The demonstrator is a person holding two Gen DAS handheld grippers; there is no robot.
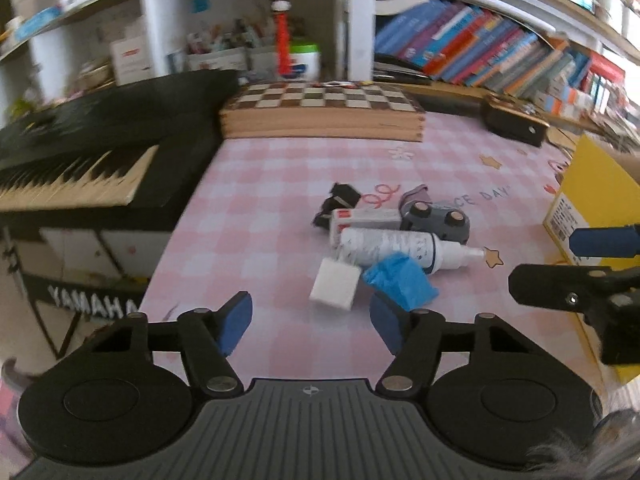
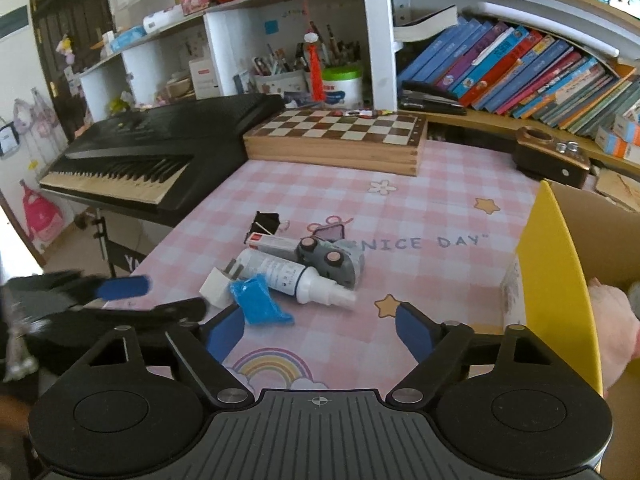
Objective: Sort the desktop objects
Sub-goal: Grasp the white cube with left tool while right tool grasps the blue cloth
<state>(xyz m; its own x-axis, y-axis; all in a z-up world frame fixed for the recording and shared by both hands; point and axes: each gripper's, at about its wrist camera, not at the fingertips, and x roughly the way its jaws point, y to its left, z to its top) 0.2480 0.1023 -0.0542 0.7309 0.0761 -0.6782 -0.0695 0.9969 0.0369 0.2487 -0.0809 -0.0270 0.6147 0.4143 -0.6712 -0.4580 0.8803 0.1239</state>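
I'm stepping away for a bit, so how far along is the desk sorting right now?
Barely begun. Done: nothing visibly sorted. In hand: nothing; the left gripper and right gripper are open and empty. Left: the spray bottle, blue wrapper, white adapter and grey case remain piled beside the yellow box.

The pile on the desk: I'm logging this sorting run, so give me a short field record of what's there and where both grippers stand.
surface: pink checked mat
pile: spray bottle, blue wad, white block, grey toy car, red-and-white tube, black clip
bottle: lying on its side, nozzle toward the yellow box
behind pile: chessboard, keyboard
left gripper: open, empty, short of the pile
right gripper: open, empty, short of the pile
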